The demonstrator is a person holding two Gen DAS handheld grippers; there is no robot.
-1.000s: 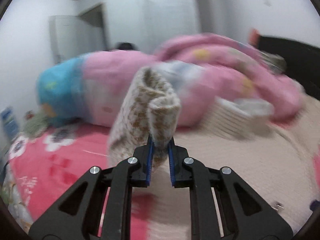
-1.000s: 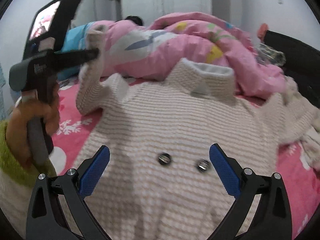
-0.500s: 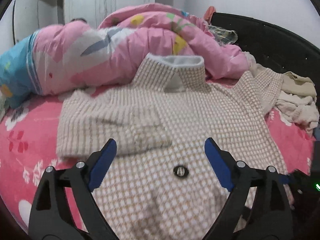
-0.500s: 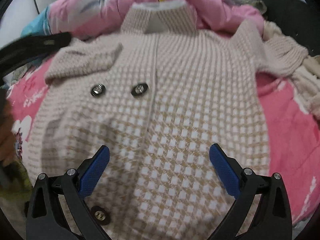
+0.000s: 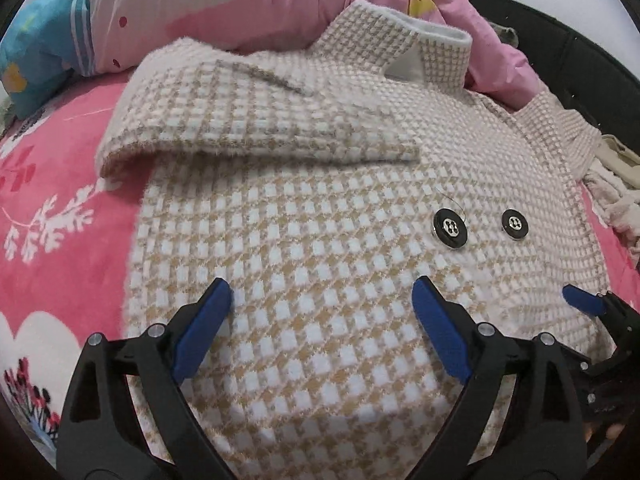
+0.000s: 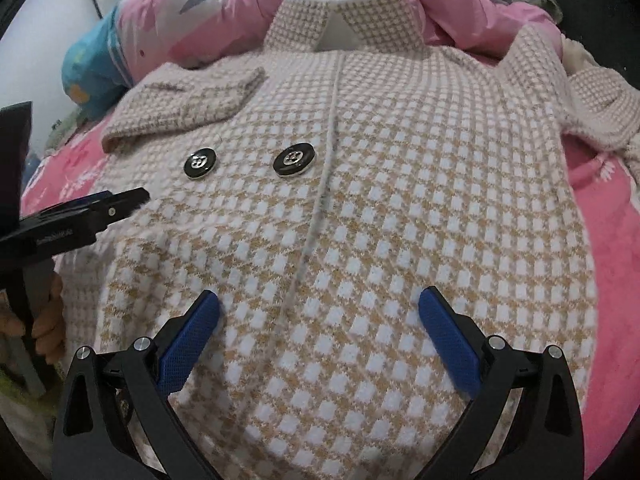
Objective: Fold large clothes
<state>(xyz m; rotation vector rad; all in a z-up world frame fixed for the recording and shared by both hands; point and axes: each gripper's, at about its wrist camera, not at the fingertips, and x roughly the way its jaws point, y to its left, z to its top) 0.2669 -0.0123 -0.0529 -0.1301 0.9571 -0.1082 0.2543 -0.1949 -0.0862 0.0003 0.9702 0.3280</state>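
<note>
On the pink bedspread (image 5: 60, 168) lies a checked coat (image 5: 320, 208), one sleeve (image 5: 256, 116) folded across; both hand-held grippers (image 5: 322, 308) (image 6: 320, 312) gape wide, empty.

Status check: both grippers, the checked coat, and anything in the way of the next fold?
Left gripper and right gripper open, nothing held. Checked coat flat on bed, one sleeve folded across chest, other sleeve still out. Pink quilt crowds the collar.

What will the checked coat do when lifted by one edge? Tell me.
The coat will probably droop and sag: its folded sleeve already lies limp across the chest. The thick fuzzy knit suggests some weight for its size, and a good hold, not slippery. The buttons may swing or snag.
</note>
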